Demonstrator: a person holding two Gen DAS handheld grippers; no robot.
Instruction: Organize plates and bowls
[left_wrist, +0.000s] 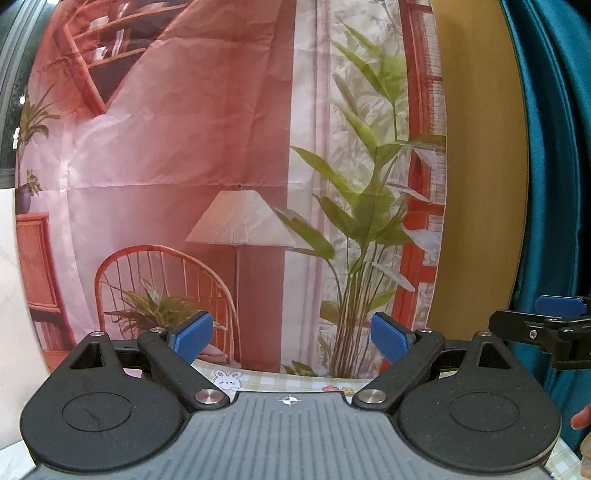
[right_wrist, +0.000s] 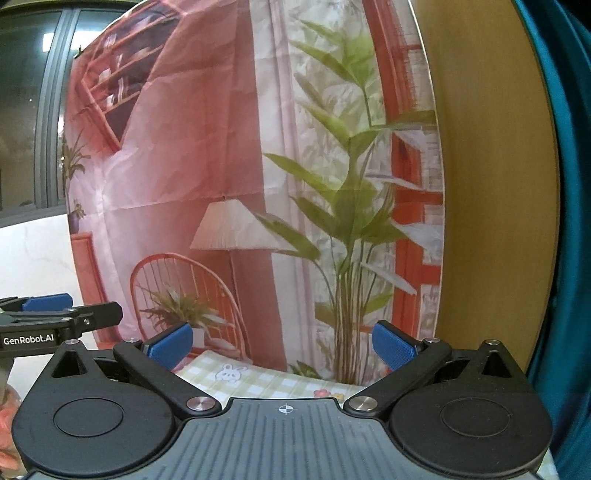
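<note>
No plates or bowls show in either view. My left gripper (left_wrist: 291, 338) is open and empty, its blue pads spread wide, held level above the far edge of a table with a green checked cloth (left_wrist: 266, 380). My right gripper (right_wrist: 282, 345) is also open and empty, above the same cloth (right_wrist: 273, 380). Each gripper shows at the edge of the other's view: the right one at the right of the left wrist view (left_wrist: 546, 325), the left one at the left of the right wrist view (right_wrist: 55, 314). Both point at a printed backdrop.
A printed fabric backdrop (left_wrist: 229, 166) of a pink room with a lamp, chair and plant hangs just behind the table. A wooden panel (left_wrist: 480, 166) and a teal curtain (left_wrist: 554, 147) stand to its right. A dark window (right_wrist: 33, 110) is at the left.
</note>
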